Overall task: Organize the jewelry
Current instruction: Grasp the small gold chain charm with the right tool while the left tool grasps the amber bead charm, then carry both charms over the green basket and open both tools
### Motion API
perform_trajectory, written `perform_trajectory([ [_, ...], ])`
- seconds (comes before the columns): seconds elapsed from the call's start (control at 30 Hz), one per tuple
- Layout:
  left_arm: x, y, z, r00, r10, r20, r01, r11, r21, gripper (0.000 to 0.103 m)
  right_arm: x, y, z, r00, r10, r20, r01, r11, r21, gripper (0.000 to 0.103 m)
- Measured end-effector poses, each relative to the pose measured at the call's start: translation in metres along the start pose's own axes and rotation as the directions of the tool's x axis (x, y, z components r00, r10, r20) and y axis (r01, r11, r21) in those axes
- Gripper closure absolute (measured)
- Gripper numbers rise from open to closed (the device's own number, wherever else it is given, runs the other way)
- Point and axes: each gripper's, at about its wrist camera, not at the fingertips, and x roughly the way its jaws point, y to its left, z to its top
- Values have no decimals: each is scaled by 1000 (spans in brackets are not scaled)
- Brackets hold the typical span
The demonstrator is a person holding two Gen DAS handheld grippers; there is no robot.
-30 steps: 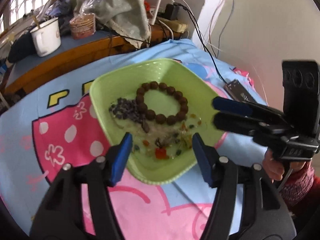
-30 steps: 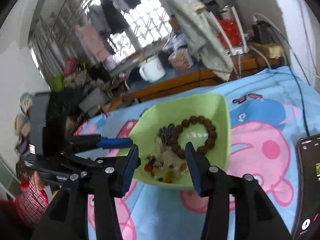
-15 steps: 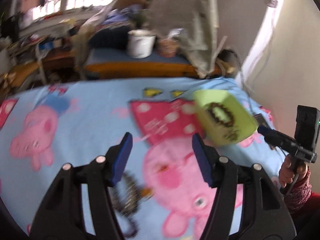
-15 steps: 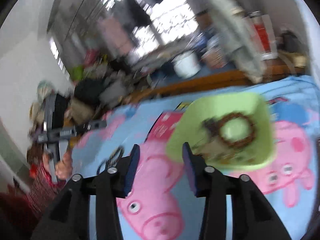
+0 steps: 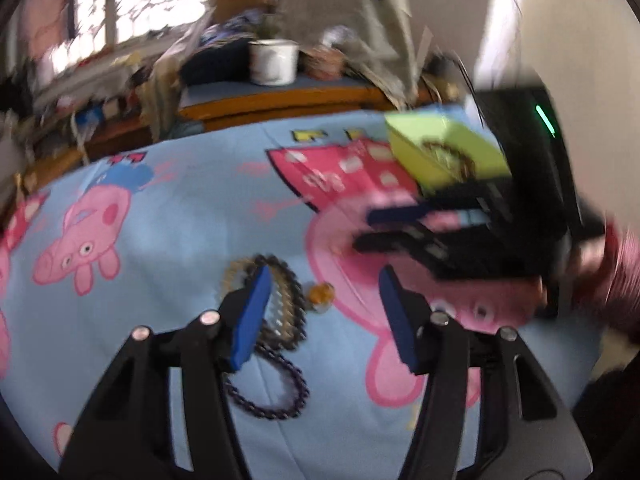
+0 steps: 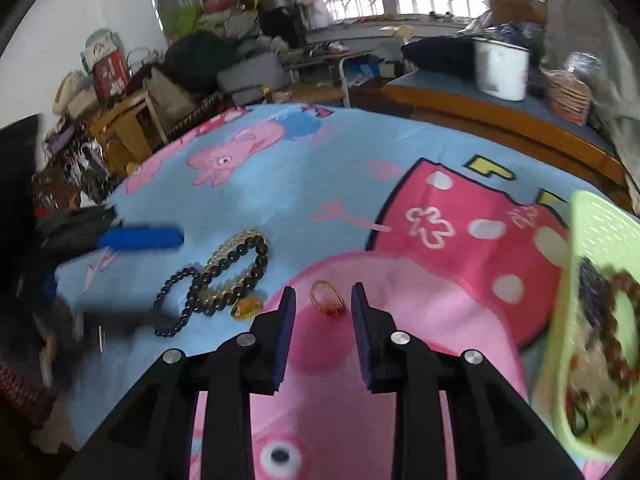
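Observation:
A green basket [image 6: 576, 264] holding a brown bead bracelet [image 6: 624, 320] and other jewelry sits at the right; it shows blurred in the left wrist view [image 5: 440, 148]. Dark bead bracelets [image 6: 224, 276] and a gold chain bracelet [image 6: 236, 242] lie on the cartoon blanket, with an amber piece [image 6: 246, 307] beside them. A small gold ring [image 6: 327, 298] lies between my open right gripper's [image 6: 323, 300] tips. My left gripper [image 5: 322, 280] is open over the bracelets [image 5: 280, 312], empty.
A white mug [image 6: 502, 70] and a snack bag [image 6: 568, 92] stand on a wooden bench beyond the blanket. Cluttered furniture fills the back left. The right gripper's body [image 5: 500, 232] crosses the left wrist view.
Both grippers have swung left from over the green basket to the loose jewelry on the blanket. Both stay open and empty.

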Motion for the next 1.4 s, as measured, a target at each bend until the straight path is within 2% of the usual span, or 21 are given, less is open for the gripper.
perform_trajectory([
  [0.03,6,-11,-3,1000,15,-17,-14,998,55,49,5,1,1,1000,-5,-10,5,1000,-10,103],
  [0.13,19,-22,-7,998,44,-45,-38,990,133,49,16,-2,-2,999,-26,-41,25,999,-23,103],
  [0.17,23,-23,-8,997,49,-52,-41,989,144,52,17,-4,-4,999,-21,-38,20,1000,-20,103],
  [0.2,27,-22,-9,997,48,-64,-38,988,150,66,15,-4,-5,999,-16,-39,16,1000,-15,103],
  [0.27,39,-17,-8,993,42,-113,-25,989,145,81,13,-4,-7,998,-42,-41,41,999,-29,103],
  [0.33,46,-10,-7,990,82,-117,-65,988,141,82,9,-5,-12,998,-43,-42,42,999,-35,103],
  [0.47,48,2,-8,990,61,-129,-49,994,94,84,-3,-5,-25,998,-47,-43,45,998,-34,103],
  [0.53,47,0,-10,989,69,-127,-57,994,98,87,-11,-4,-34,998,-43,-44,41,999,-33,103],
  [0.6,45,-4,-10,990,41,-132,-29,995,93,94,-24,-3,-47,998,-45,-42,43,999,-33,103],
  [0.77,42,-29,-8,988,-59,-142,69,995,66,95,-63,-9,-82,998,-70,-8,70,998,-5,103],
  [0.87,45,-56,-2,983,-118,-139,130,988,78,95,-94,-23,-109,988,-152,33,151,988,28,103],
  [0.97,51,-88,10,970,-198,-139,212,972,100,95,-119,-36,-132,979,-196,51,192,978,81,103],
  [1.07,57,-124,19,955,-258,-148,279,949,148,95,-129,-47,-150,979,-200,33,195,974,117,103],
  [1.17,69,-152,20,946,-269,-180,302,934,189,94,-136,-50,-166,977,-207,45,199,971,134,103],
  [1.23,78,-162,16,943,-261,-209,303,931,204,93,-143,-49,-171,978,-203,51,194,971,139,90],
  [1.27,81,-165,13,944,-246,-220,292,934,208,91,-147,-48,-174,976,-208,62,198,971,135,87],
  [1.4,70,-164,10,953,-233,-196,273,938,212,72,-158,-43,-183,975,-210,69,202,973,108,87],
])
